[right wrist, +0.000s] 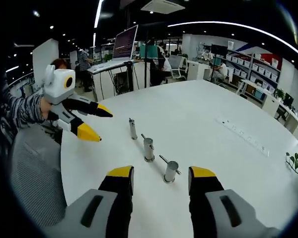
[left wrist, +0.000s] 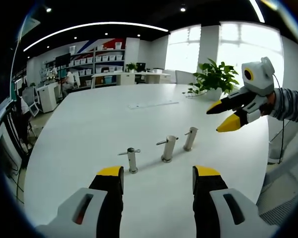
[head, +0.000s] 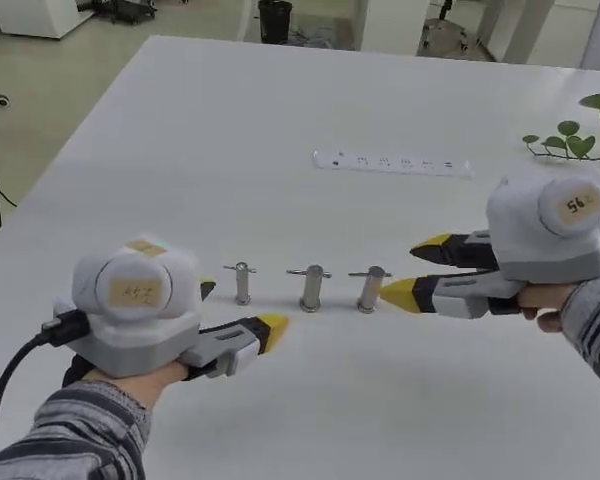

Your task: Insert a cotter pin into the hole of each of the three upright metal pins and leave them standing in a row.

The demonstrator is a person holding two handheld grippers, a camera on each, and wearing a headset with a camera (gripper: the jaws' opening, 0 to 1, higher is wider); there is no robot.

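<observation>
The grey, yellow-tipped right claw (right wrist: pixel 161 174) rises from the bottom, its jaws parted with nothing between them. Just past its tips, short upright steel pins stand in a row on the white table (right wrist: pixel 213 109): the nearest pin (right wrist: pixel 171 172), the middle pin (right wrist: pixel 148 148) and the farthest pin (right wrist: pixel 133 129). A thin cotter pin (right wrist: pixel 163 159) crosses each top. The left claw (right wrist: pixel 100 125) hovers at the left, jaws apart.

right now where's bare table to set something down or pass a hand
Bare white tabletop spreads between the long white power strip and the row of three upright metal pins, and again nearer you. Crowded: both row ends, flanked by the left gripper and right gripper.
</observation>
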